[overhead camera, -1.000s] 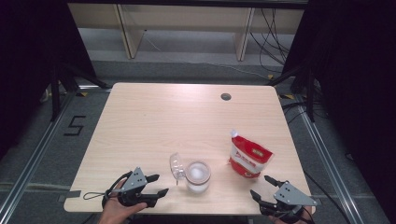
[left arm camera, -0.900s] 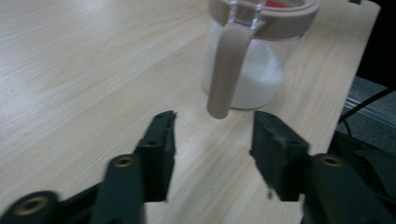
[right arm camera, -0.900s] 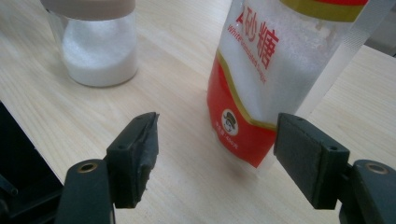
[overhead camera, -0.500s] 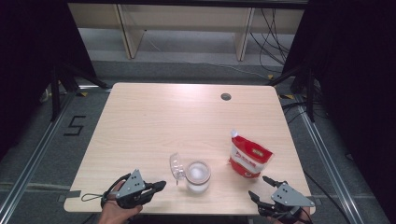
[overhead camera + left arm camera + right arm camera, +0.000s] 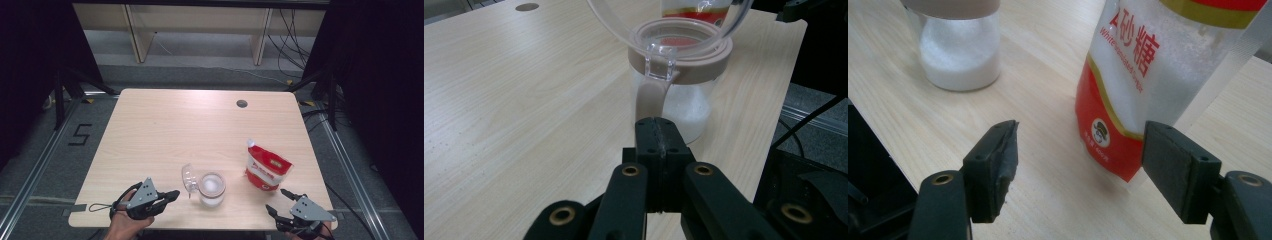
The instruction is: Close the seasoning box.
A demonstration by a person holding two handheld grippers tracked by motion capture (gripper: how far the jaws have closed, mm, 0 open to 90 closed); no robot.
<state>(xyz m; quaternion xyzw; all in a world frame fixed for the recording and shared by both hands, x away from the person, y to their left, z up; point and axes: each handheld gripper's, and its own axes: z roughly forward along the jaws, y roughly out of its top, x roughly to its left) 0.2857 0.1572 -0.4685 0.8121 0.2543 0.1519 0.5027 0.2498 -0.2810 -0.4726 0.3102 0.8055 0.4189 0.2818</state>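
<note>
A clear plastic jar (image 5: 212, 189) of white grains is standing on the pale wooden table (image 5: 165, 130), its round lid (image 5: 188, 177) tipping open at nine o'clock. At three o'clock, a glossy red-and-white pouch (image 5: 266, 170) is standing. The left gripper (image 5: 167, 196) is sitting closed and empty; the right gripper (image 5: 279, 201) is gaping wide before the pouch.

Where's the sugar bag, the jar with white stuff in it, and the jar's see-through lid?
sugar bag (image 5: 266, 170), high view, middle of its red front.
jar (image 5: 959, 62), right gripper view, glass wall over the white grains.
lid (image 5: 634, 25), left gripper view, clear flipped-up dome.
</note>
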